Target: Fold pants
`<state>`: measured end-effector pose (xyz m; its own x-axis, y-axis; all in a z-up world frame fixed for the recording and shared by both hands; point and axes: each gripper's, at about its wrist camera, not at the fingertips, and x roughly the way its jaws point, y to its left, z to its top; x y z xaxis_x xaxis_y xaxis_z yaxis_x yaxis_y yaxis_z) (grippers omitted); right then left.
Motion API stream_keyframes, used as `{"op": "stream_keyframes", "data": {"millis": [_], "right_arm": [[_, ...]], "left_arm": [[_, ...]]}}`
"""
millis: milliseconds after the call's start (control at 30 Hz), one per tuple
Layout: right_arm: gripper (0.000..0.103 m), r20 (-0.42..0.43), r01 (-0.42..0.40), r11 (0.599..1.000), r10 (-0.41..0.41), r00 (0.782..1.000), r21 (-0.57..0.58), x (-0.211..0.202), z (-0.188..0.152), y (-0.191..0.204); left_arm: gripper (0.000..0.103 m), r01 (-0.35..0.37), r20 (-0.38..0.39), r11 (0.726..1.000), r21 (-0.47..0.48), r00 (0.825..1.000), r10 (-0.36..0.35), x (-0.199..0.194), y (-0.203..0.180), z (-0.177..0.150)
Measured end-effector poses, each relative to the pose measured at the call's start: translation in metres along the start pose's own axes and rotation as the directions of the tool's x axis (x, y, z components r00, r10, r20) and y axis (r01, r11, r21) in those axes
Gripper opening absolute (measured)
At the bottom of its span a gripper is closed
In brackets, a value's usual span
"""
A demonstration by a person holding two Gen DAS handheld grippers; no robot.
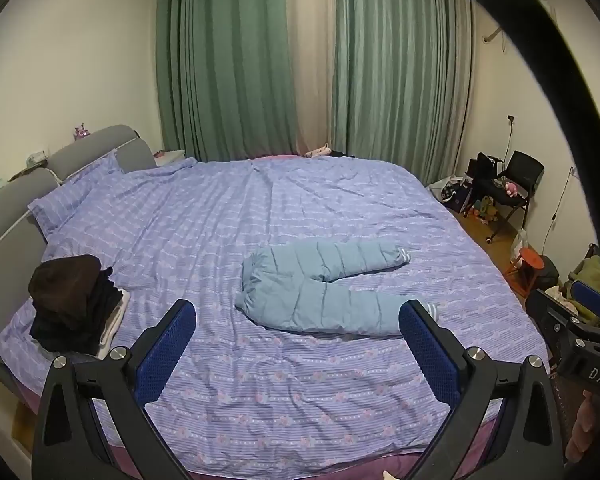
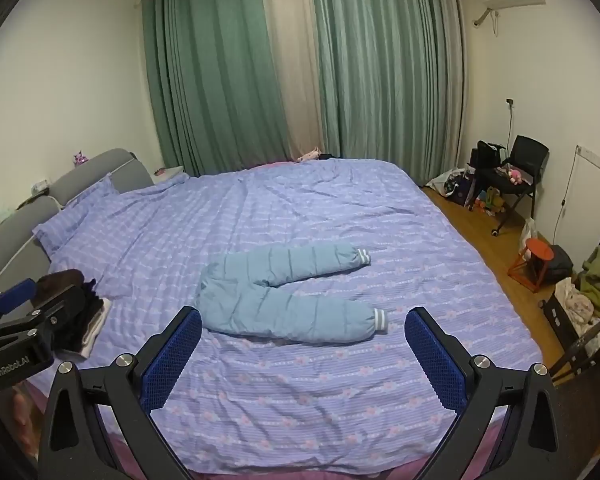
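Light blue padded pants [image 1: 320, 284] lie flat on the purple bed cover [image 1: 284, 392], waist to the left, both legs spread apart and pointing right, with striped cuffs. They also show in the right wrist view [image 2: 284, 300]. My left gripper [image 1: 298, 332] is open and empty, held above the bed's near side, short of the pants. My right gripper [image 2: 303, 340] is open and empty, also short of the pants, near the lower leg's cuff [image 2: 381, 317]. The left gripper's body shows at the left edge of the right wrist view [image 2: 24, 320].
A stack of dark folded clothes [image 1: 74, 308] sits on the bed's left side by the grey headboard [image 1: 96, 152]. Green curtains [image 1: 260, 60] hang behind. A black chair [image 2: 516, 172], a red stool [image 2: 534, 264] and bags stand on the wooden floor at right.
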<state>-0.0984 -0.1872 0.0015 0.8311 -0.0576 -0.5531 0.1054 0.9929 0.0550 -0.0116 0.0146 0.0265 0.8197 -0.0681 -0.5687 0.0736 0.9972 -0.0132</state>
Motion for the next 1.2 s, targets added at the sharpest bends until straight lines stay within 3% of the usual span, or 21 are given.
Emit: {"op": "stream_keyframes", "data": {"millis": [1200], "right_arm": [[0.102,-0.005,0.011,1.000,-0.011,1.000,0.012,0.002,0.009,0.020]], "left_arm": [[0.103,0.024,0.027,1.000,0.010,0.999,-0.024,0.003,0.012,0.003]]}}
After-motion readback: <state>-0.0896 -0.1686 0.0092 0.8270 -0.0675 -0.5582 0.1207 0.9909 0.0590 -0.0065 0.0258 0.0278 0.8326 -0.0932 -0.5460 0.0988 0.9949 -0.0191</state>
